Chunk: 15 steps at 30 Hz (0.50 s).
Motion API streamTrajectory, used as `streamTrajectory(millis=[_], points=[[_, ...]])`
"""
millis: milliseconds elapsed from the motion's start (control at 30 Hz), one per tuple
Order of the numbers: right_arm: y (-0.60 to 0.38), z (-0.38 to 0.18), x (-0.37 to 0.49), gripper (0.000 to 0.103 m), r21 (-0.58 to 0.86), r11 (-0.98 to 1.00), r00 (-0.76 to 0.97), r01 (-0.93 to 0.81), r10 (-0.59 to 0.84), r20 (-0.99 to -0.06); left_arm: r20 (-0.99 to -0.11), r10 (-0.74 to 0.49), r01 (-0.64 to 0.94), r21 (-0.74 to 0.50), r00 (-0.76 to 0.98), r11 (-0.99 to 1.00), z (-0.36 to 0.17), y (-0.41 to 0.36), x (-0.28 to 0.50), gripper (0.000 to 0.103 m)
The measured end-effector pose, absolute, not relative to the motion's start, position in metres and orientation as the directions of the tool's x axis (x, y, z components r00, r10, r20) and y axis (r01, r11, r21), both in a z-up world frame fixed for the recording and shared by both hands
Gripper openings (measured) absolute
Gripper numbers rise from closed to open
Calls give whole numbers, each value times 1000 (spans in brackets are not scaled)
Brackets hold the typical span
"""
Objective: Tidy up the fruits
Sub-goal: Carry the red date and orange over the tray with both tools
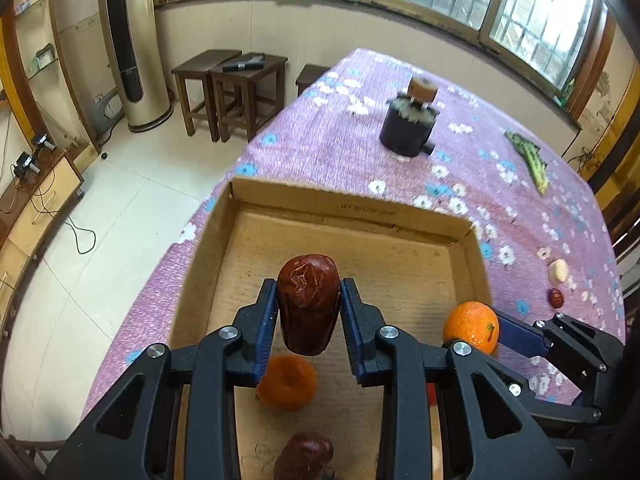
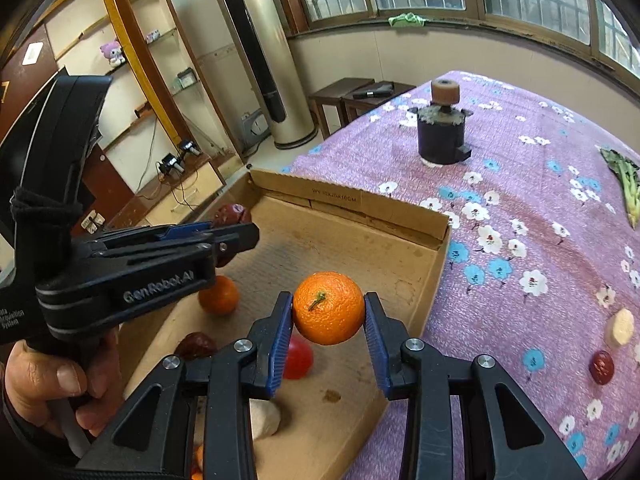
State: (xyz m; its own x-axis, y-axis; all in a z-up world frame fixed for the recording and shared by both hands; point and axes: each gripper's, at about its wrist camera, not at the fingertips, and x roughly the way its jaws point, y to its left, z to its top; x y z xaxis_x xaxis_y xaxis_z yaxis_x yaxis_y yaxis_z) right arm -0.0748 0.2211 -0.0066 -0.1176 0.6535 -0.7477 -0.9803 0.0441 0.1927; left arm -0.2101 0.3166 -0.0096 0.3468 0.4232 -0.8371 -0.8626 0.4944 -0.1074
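Fruits are mid-delivery: left claw (image 1: 308,308) clenched on a date (image 1: 308,304), right claw (image 2: 328,316) clenched on an orange (image 2: 329,308), both over the box (image 2: 360,216) on the worktop (image 2: 520,208); next, probably lower and release inside.

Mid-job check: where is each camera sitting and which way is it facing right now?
Left wrist: rides the left gripper, looking down along its fingers over the cardboard box; its jaws are shut on a red date; the right gripper enters from the right.
Right wrist: rides the right gripper, aimed down at the box's right side, clamping an orange; the left gripper and the hand holding it show at left.
Shared: box, both held fruits, purple floral tablecloth, dark pot.
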Motion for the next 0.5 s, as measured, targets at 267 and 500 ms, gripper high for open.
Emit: streamTrajectory(millis=[267,500], points=[[241,-32,-79,36,177,36,-120,-984,601,-790,-869,383,-862,-91,313,498,-25,321,-204,29],[242,-38,-77,41,192,28,-139,-981,586,-798,-877,387,-868,-65,285,492,-29,320,-201,29]])
